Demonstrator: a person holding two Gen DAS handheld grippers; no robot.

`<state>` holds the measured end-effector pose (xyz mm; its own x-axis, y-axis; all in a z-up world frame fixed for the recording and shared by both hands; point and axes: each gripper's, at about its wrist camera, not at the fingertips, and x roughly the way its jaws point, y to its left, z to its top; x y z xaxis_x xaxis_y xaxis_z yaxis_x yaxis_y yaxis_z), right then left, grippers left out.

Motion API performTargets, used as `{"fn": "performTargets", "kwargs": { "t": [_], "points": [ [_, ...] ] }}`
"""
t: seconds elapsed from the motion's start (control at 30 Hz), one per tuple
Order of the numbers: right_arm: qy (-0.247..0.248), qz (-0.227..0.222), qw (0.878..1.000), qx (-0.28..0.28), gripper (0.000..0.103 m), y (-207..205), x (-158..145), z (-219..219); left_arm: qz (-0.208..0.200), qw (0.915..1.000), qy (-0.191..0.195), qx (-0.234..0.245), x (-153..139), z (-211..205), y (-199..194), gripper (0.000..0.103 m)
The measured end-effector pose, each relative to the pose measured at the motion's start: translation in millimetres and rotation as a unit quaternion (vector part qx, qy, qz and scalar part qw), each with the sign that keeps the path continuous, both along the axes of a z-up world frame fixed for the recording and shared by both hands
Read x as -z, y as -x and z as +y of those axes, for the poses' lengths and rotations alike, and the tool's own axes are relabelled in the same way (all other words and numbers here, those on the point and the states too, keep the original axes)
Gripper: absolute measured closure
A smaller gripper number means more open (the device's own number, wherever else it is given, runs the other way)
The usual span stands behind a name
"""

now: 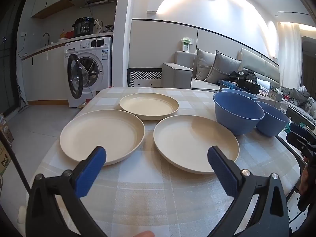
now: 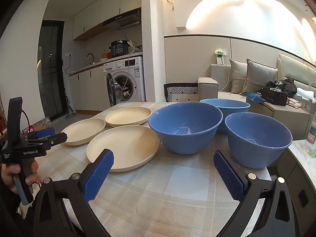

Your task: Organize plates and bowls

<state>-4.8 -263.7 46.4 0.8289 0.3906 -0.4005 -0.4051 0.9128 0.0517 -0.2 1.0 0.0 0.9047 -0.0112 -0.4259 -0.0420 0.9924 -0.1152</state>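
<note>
Three cream plates lie apart on the checked tablecloth: a left plate (image 1: 101,135) (image 2: 85,131), a far plate (image 1: 149,106) (image 2: 128,116) and a near right plate (image 1: 195,144) (image 2: 123,147). Three blue bowls stand upright to their right: a middle bowl (image 1: 238,112) (image 2: 185,124), a far bowl (image 1: 240,93) (image 2: 225,106) and a right bowl (image 1: 271,118) (image 2: 256,138). My left gripper (image 1: 157,158) is open and empty, just in front of the two near plates. My right gripper (image 2: 164,163) is open and empty, in front of the middle and right bowls.
The table (image 1: 158,193) has a rounded right edge (image 2: 296,158). A bottle (image 2: 313,132) stands beyond that edge. A washing machine (image 1: 88,71) with its door open, a patterned chair back (image 1: 144,77) and a sofa (image 1: 217,69) lie behind the table.
</note>
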Motion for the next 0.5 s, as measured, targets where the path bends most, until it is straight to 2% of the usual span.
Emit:
{"fn": "performTargets", "kwargs": {
  "t": [0.07, 0.1, 0.5],
  "points": [
    [0.0, -0.003, 1.0, 0.0, 0.0, 0.2, 0.0, 0.0, 0.0, 1.0, 0.006, 0.001, 0.0, 2.0, 0.5, 0.0],
    [0.001, -0.003, 1.0, 0.001, 0.0, 0.0, 0.0, 0.0, 0.005, 0.9999, -0.011, 0.0, -0.3, -0.7, -0.8, 0.0],
    [-0.003, -0.005, 1.0, -0.003, 0.0, -0.2, -0.3, -5.3, 0.002, 1.0, -0.009, 0.002, -1.9, -1.1, 2.9, 0.0]
  ]
}}
